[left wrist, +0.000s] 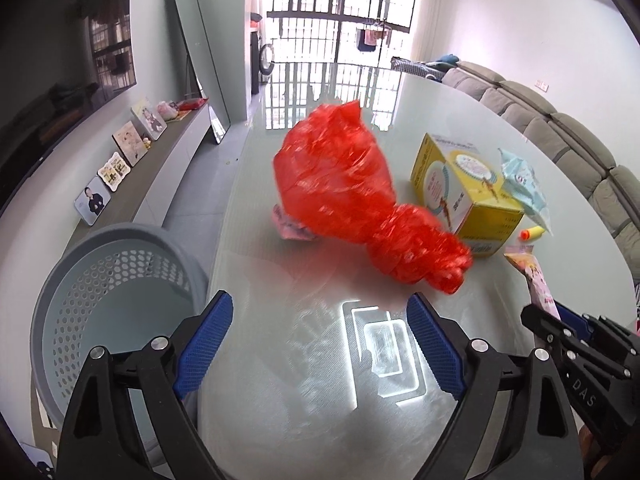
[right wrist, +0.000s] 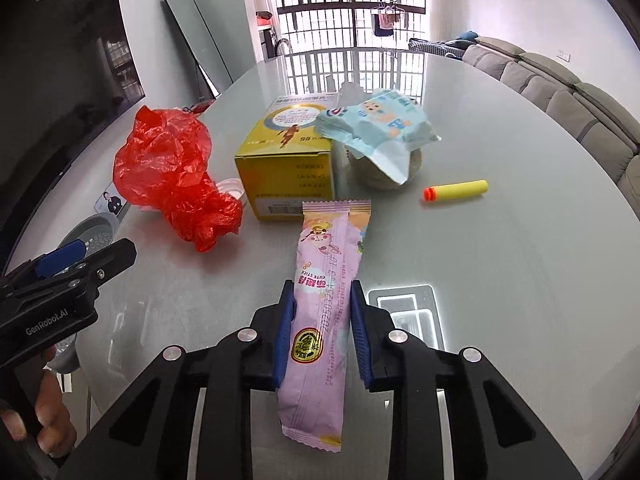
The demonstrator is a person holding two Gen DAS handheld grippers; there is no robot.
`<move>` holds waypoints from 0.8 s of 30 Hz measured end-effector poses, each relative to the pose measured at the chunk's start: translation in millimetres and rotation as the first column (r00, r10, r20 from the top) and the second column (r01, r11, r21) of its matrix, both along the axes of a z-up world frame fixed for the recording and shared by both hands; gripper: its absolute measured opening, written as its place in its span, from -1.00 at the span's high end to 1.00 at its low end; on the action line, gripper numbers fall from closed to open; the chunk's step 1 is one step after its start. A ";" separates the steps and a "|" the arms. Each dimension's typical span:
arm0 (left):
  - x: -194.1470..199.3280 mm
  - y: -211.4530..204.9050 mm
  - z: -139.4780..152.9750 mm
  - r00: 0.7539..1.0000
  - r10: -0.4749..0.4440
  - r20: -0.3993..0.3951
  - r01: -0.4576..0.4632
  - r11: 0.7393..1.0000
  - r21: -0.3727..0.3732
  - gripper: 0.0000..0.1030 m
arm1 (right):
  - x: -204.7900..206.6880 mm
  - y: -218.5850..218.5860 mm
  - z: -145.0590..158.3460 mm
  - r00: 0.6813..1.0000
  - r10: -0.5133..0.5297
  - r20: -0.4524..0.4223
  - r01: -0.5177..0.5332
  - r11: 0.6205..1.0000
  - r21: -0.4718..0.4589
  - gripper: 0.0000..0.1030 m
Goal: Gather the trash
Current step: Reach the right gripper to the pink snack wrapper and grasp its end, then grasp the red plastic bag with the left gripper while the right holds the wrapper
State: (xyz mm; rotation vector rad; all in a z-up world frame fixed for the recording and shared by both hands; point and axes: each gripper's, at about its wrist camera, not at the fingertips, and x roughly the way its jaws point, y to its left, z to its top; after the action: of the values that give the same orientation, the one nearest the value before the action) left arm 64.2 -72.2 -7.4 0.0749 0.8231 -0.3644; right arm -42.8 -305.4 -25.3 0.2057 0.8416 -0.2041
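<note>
right tongs (right wrist: 322, 300) gripping pink wrapper (right wrist: 320, 320)

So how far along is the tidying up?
Barely begun: the grey basket looks empty. In hand: the right claw grips a pink wrapper. The left claw is open, empty. Left: red bag, yellow box, blue packet, foam dart.

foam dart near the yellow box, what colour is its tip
Orange tip on a yellow body; the foam dart shows best in the right wrist view.
</note>
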 end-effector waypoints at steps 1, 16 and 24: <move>1.3 -2.7 2.1 1.000 0.001 0.002 -0.001 1.000 -0.004 -0.70 | -2.8 -3.0 -0.1 1.000 -0.006 0.005 0.006 1.000 0.003 0.49; 44.6 -46.9 -2.2 0.997 0.018 -0.071 -0.021 0.999 -0.046 -0.81 | -20.6 -33.8 -1.6 0.998 -0.049 0.028 0.047 0.998 0.052 0.49; 46.3 -48.4 -9.8 0.997 0.031 -0.075 -0.035 0.998 -0.055 -0.28 | -17.5 -33.4 -1.5 0.998 -0.047 0.028 0.045 0.997 0.064 0.49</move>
State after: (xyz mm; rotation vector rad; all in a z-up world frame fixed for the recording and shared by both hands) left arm 110.5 -120.5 -17.2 -0.0045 0.8856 -0.3602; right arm -60.4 -338.9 -26.8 0.2868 0.8147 -0.2177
